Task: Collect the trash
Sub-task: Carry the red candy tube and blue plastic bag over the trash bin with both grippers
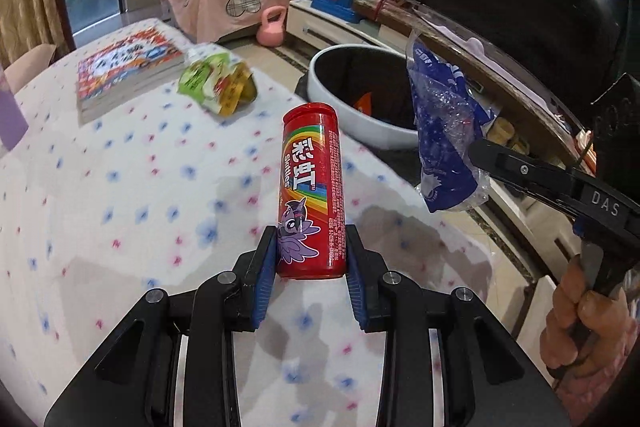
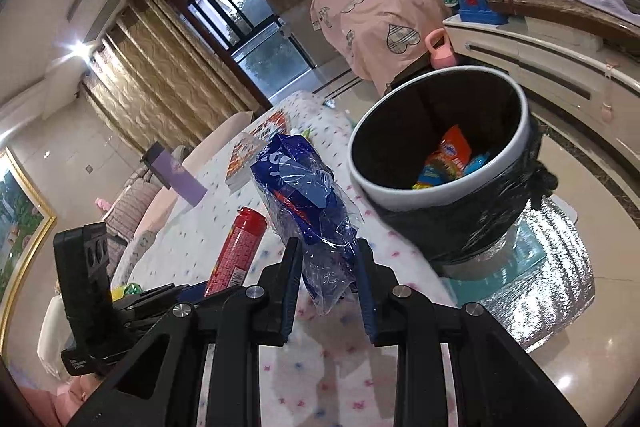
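1. The red candy tube (image 1: pixel 311 187) looks rigid, smooth and light; its glossy wall could slip, so a squeeze across the round body near the base suits it.
2. The left gripper (image 1: pixel 311 259) pinches that tube at its lower end, jaws partly closed on its sides, holding it above the flowered tablecloth (image 1: pixel 120 207).
3. The blue plastic wrapper (image 2: pixel 308 203) is flimsy and crinkly, nearly weightless; any bunched part will do.
4. The right gripper (image 2: pixel 328 267) nips its lower end, near the bin (image 2: pixel 440 183).
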`<action>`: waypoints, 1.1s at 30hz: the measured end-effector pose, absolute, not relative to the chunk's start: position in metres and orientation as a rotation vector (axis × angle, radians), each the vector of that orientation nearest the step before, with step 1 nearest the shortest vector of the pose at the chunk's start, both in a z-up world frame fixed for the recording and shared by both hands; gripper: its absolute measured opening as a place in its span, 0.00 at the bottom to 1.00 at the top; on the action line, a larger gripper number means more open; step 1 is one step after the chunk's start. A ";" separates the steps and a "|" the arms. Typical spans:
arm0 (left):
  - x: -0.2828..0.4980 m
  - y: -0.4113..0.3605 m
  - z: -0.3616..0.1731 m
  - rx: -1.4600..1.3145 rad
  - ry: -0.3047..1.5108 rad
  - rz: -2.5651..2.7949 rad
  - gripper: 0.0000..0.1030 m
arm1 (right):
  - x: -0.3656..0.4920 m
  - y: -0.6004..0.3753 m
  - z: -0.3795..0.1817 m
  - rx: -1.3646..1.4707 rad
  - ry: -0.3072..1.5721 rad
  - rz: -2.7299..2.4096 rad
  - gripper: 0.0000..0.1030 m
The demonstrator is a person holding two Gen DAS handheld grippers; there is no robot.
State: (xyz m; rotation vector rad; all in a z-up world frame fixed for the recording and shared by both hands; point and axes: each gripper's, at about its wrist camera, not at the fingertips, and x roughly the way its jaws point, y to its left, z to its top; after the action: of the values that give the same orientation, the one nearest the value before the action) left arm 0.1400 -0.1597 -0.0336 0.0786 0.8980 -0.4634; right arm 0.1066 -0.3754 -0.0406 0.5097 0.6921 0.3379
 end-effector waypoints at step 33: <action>0.200 -0.250 -0.006 0.162 0.846 -0.543 0.30 | 0.156 -0.446 -0.017 0.489 0.629 0.204 0.25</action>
State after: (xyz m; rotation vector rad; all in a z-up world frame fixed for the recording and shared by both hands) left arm 0.1996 -0.2497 -0.0058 0.1624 0.8463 -0.5430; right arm 0.1563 -0.4462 -0.0173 0.4887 0.6286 0.2037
